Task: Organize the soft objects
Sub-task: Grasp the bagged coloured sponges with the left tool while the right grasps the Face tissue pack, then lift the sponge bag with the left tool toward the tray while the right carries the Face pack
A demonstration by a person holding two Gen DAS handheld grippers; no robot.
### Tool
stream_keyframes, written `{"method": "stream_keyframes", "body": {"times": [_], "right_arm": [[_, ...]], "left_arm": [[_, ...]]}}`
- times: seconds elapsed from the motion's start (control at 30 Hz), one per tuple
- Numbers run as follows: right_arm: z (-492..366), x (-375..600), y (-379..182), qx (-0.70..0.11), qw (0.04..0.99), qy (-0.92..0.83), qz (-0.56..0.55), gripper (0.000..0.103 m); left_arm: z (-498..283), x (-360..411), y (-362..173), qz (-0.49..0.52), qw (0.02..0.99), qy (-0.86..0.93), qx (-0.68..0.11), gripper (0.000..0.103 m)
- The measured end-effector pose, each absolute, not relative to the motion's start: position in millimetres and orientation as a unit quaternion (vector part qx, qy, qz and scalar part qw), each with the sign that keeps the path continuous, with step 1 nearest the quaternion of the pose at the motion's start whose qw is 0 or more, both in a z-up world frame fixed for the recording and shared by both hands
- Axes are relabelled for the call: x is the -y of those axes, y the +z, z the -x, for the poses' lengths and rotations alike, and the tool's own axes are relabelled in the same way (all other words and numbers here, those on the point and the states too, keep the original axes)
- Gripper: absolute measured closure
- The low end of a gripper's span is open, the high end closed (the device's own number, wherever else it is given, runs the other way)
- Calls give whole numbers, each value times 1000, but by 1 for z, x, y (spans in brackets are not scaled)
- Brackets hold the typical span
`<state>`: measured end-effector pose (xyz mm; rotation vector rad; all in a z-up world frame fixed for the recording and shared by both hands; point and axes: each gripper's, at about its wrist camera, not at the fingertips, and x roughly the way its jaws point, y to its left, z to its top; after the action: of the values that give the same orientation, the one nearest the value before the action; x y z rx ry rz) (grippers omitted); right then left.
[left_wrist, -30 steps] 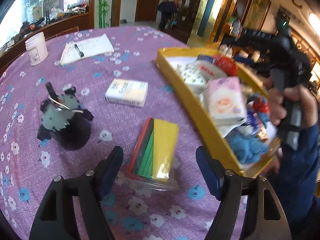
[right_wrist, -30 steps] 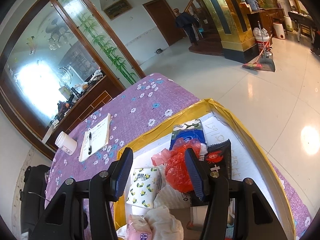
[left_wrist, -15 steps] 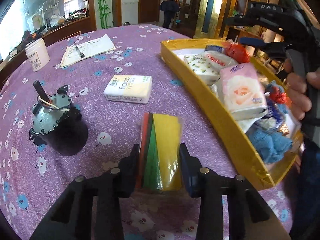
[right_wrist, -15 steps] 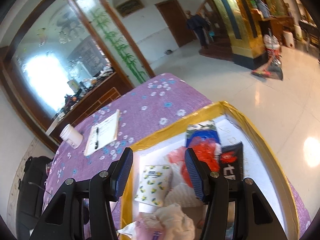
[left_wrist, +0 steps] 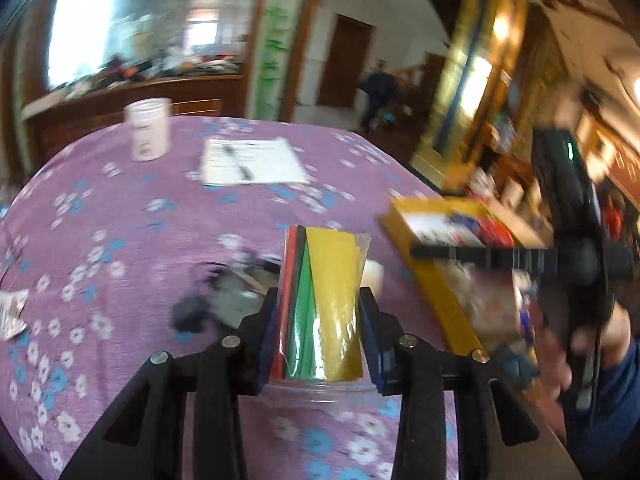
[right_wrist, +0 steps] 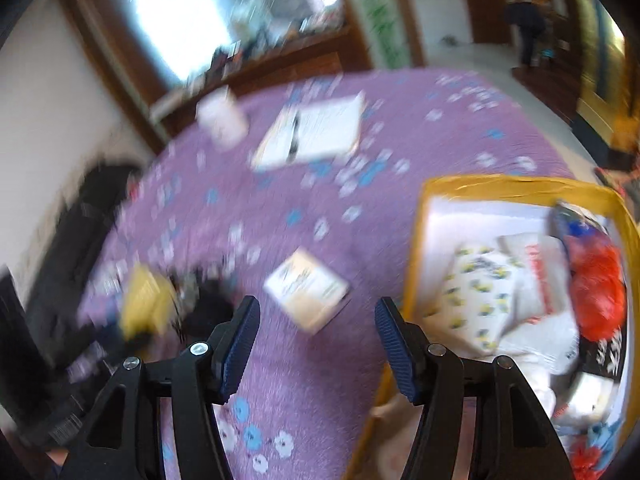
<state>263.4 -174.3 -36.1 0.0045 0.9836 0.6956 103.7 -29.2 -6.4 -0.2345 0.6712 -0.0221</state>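
Observation:
My left gripper [left_wrist: 320,332] is shut on a clear-wrapped pack of coloured cloths [left_wrist: 322,300], red, green and yellow, lifted off the purple flowered tablecloth [left_wrist: 120,220]. The same pack [right_wrist: 146,304] appears as a yellow blur at the left of the right wrist view. My right gripper [right_wrist: 318,344] hangs over the cloth with its jaws opening and nothing between them; a white tissue pack [right_wrist: 308,286] lies just beyond its tips. The yellow tray [right_wrist: 412,280] of soft packs stands to the right. The right gripper [left_wrist: 576,260] also shows over the tray [left_wrist: 436,292] in the left wrist view.
A dark motor-like object [left_wrist: 224,300] sits on the table behind the lifted pack. A white jar [left_wrist: 148,130] and a notepad with a pen [left_wrist: 252,160] lie at the far side. A person's hand [left_wrist: 592,344] holds the right tool. A foil wrapper [left_wrist: 12,316] lies at the left edge.
My left gripper closed on the cloth pack and lifted it from the table. The right gripper swung left from above the tray to over the tablecloth and opened wider.

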Motion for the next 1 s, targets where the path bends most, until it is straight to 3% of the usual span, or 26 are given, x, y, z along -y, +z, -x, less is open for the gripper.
{"method": "stream_keyframes", "body": {"times": [0.23, 0.3, 0.6, 0.63, 0.7, 1.0], "right_arm": [[-292, 115, -60, -492, 802, 313, 128, 36], [-304, 110, -65, -496, 799, 313, 133, 30], [-304, 91, -81, -540, 763, 332, 127, 29], [-298, 89, -83, -537, 765, 327, 137, 30], [-291, 89, -84, -535, 770, 315, 146, 54], [-236, 125, -55, -463, 832, 302, 47, 56]], "left_arm": [[-100, -6, -4, 163, 933, 21, -319, 67], [-100, -7, -5, 167, 932, 22, -321, 67], [-104, -6, -8, 174, 929, 17, -327, 67], [-106, -8, -8, 174, 929, 17, -327, 67], [-107, -9, -8, 172, 929, 15, -327, 67], [-107, 2, -11, 160, 930, 14, -331, 67]]}}
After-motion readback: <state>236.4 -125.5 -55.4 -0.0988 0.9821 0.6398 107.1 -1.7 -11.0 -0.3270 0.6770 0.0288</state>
